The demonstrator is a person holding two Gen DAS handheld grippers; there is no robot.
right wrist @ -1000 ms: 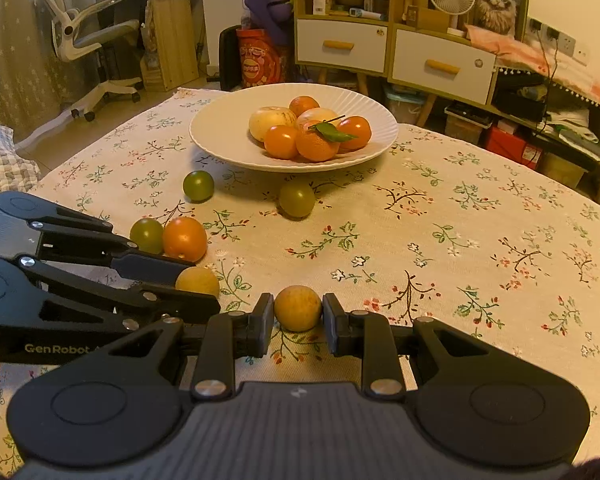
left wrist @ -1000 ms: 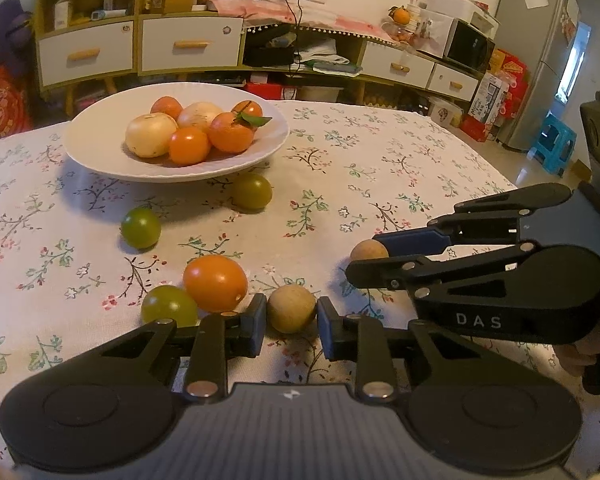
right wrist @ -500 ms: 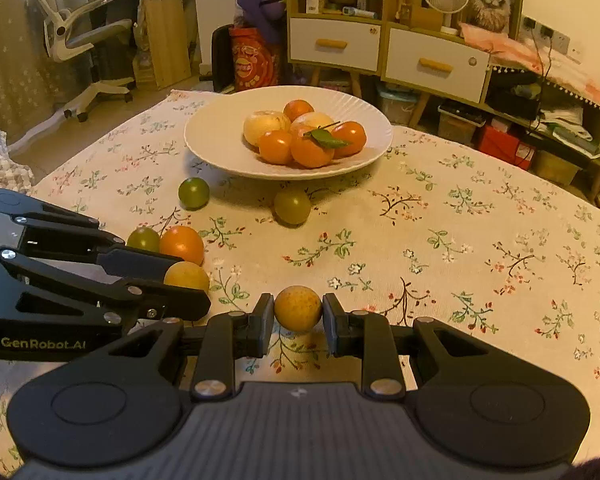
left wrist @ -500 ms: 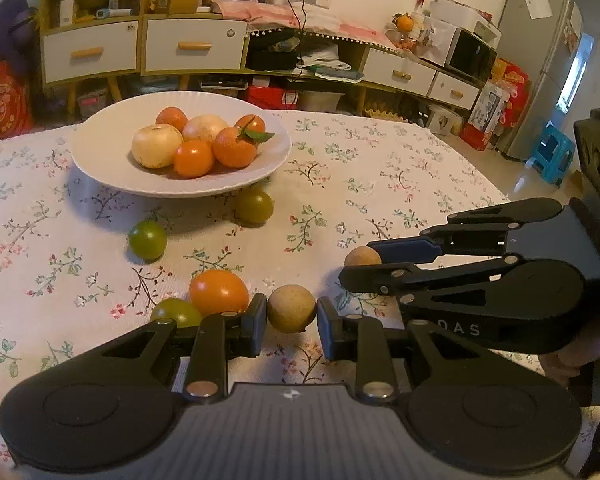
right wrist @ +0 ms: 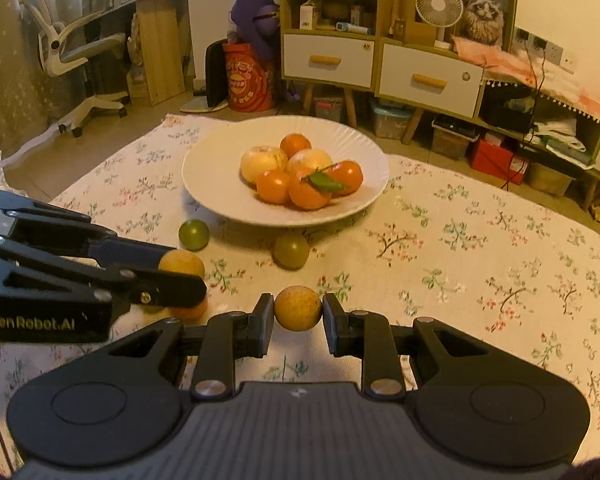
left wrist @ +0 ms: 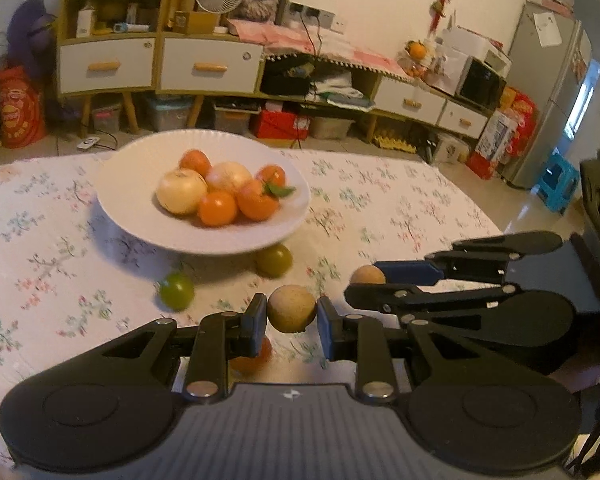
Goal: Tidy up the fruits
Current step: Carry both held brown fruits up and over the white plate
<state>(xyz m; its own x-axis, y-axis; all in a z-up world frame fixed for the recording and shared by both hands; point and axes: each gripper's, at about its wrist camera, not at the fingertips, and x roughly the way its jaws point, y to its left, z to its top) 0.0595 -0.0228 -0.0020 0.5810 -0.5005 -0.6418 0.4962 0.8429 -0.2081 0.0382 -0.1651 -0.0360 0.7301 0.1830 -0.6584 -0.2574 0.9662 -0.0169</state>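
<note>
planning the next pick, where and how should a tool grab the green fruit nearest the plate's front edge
Take the green fruit across its widest middle, coming from above: it is round and the plate rim overhangs its far side, while its left and right sides look clear for the fingers.

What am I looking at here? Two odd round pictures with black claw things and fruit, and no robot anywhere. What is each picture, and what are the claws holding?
There is no robot. A person holds a hand tool in each hand, each with two fingers and a wide-angle camera looking along them, hence the round, bent pictures.

One picture is from the left tool. Its left gripper holds a tan round fruit raised off the table. The black tool at its right is the other hand's.

The other picture is from the right tool. Its right gripper holds a yellow-orange fruit, and the left tool shows at the left.

On the flowered tablecloth stands a white plate with oranges and pale fruit. Two green fruits lie loose beside it, and an orange fruit lies half hidden under the left tool.
</note>
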